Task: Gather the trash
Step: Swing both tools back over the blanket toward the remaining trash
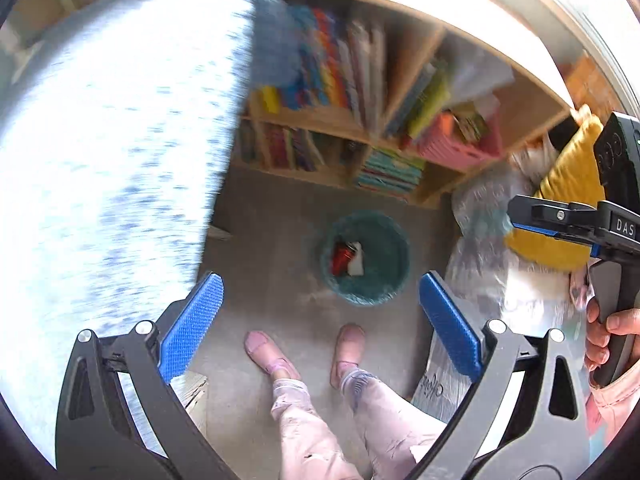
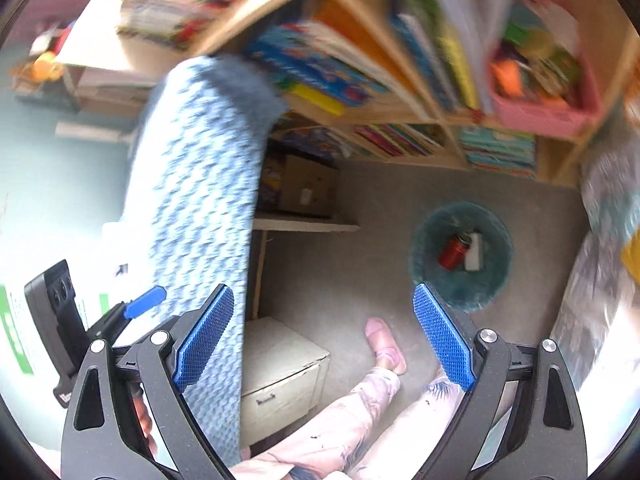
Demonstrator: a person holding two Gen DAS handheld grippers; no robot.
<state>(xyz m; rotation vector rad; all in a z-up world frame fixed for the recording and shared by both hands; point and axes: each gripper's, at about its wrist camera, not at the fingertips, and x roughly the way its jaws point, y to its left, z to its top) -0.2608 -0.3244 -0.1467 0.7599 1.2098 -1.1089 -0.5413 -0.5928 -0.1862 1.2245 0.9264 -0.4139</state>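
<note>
A round teal bin (image 1: pixel 386 264) (image 2: pixel 494 276) stands on the grey floor below both grippers. Inside it lie a red can (image 1: pixel 342 258) (image 2: pixel 451 255) and a white piece of trash (image 1: pixel 357 266) (image 2: pixel 474 257). My left gripper (image 1: pixel 320 320) hangs high above the floor, open, with nothing between its blue pads. My right gripper (image 2: pixel 324 332) is also open and holds nothing; the left wrist view shows it side-on at the right edge (image 1: pixel 520 216). The bin sits ahead of both, nearer the right finger in each view. Both views are motion-blurred.
A blue-and-white knitted cover (image 1: pixel 100 140) (image 2: pixel 200 200) fills the left, close to the left fingers. A wooden bookshelf (image 1: pixel 360 128) stands behind the bin. A small drawer unit (image 2: pixel 280 372), a cardboard box (image 2: pixel 308 188), a yellow cushion (image 1: pixel 572 184) and the person's pink shoes (image 1: pixel 268 354) are nearby.
</note>
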